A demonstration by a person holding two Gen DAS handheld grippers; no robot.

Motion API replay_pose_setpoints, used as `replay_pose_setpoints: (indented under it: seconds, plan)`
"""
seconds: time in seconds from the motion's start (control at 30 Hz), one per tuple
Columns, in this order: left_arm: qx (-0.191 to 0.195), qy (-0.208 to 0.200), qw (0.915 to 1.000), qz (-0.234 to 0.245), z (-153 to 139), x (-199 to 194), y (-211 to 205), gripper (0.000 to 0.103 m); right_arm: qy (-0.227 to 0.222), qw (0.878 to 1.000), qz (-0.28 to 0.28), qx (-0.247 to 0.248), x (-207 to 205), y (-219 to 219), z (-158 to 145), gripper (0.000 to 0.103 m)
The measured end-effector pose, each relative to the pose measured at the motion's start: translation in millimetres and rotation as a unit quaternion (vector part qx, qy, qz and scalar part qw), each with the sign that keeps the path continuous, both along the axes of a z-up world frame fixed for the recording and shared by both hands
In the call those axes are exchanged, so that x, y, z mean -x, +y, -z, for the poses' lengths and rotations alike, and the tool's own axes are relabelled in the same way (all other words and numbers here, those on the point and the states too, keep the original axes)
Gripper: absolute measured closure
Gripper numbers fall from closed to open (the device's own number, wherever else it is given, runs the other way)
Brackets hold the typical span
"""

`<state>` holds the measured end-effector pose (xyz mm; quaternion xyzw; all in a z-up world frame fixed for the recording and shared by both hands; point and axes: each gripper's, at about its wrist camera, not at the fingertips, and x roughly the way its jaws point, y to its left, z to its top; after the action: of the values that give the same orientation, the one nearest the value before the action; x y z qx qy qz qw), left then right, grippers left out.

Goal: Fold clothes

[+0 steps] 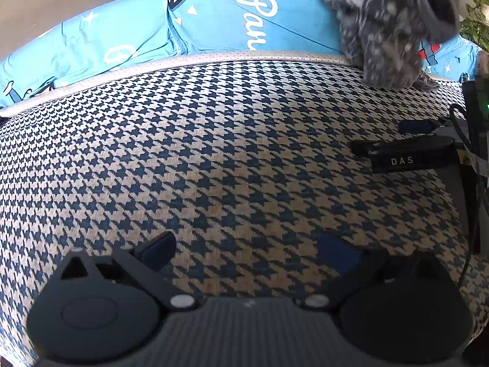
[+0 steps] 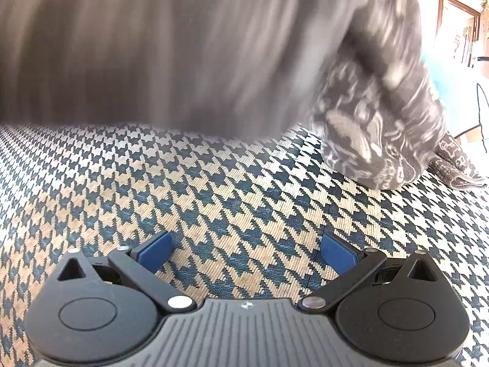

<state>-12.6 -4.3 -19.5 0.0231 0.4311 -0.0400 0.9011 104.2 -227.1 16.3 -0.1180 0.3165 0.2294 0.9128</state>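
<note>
A grey garment with a pale swirling print hangs blurred over the houndstooth surface. Its printed lower end touches the surface at the right. In the left wrist view the same garment drops from the top right corner. What holds it up is out of view. My right gripper is open, low over bare houndstooth, with the garment ahead of and above it. My left gripper is open too, with nothing between its blue pads. The right gripper shows side-on at the right edge.
Blue bedding with white lettering lies along the far edge of the surface. A green plant is at the far right. Another patterned cloth lies flat behind the hanging garment. A dark cable trails beside the right gripper.
</note>
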Motion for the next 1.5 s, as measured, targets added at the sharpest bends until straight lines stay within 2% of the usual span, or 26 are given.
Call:
replay_pose_setpoints:
  seconds: [0.27, 0.47, 0.6, 0.83, 0.93, 1.17, 1.43, 1.5]
  plan:
    - [0.003, -0.003, 0.9998, -0.021, -14.6, 28.3, 40.5, 0.0, 0.0, 1.0, 0.0, 0.0, 0.1, -1.8, -0.5, 0.0]
    - [0.003, -0.007, 0.9992, -0.04, -12.8, 35.8, 64.0, 0.0, 0.001, 1.0, 0.0, 0.001, 0.5, -0.8, -0.8, 0.0]
    - [0.01, -0.003, 0.9984, -0.055, -6.6, 29.5, 59.1, 0.0, 0.001, 1.0, 0.0, 0.001, -0.6, -3.1, -1.2, 0.0]
    - [0.011, -0.006, 0.997, -0.076, -23.8, 71.7, 91.9, 0.0, 0.003, 1.0, 0.001, 0.002, -1.8, -7.3, -2.0, 0.0]
    - [0.016, -0.011, 0.9944, -0.104, -45.2, 122.6, 135.1, 0.0, 0.003, 1.0, 0.001, 0.002, -2.8, -9.4, -2.4, 0.0]
    - [0.009, -0.011, 0.9926, -0.121, -67.1, 157.5, 150.4, 0.0, 0.004, 1.0, 0.001, 0.002, -4.7, -17.5, -3.1, 0.0]
    - [0.007, -0.015, 0.9927, -0.12, -64.2, 145.5, 135.8, 0.0, 0.002, 1.0, 0.002, 0.002, 12.9, 9.1, 1.3, 0.0]
    - [0.011, -0.014, 0.9918, -0.126, -54.0, 115.8, 118.2, 0.0, 0.002, 1.0, 0.002, 0.002, 13.2, 8.9, 2.2, 0.0]
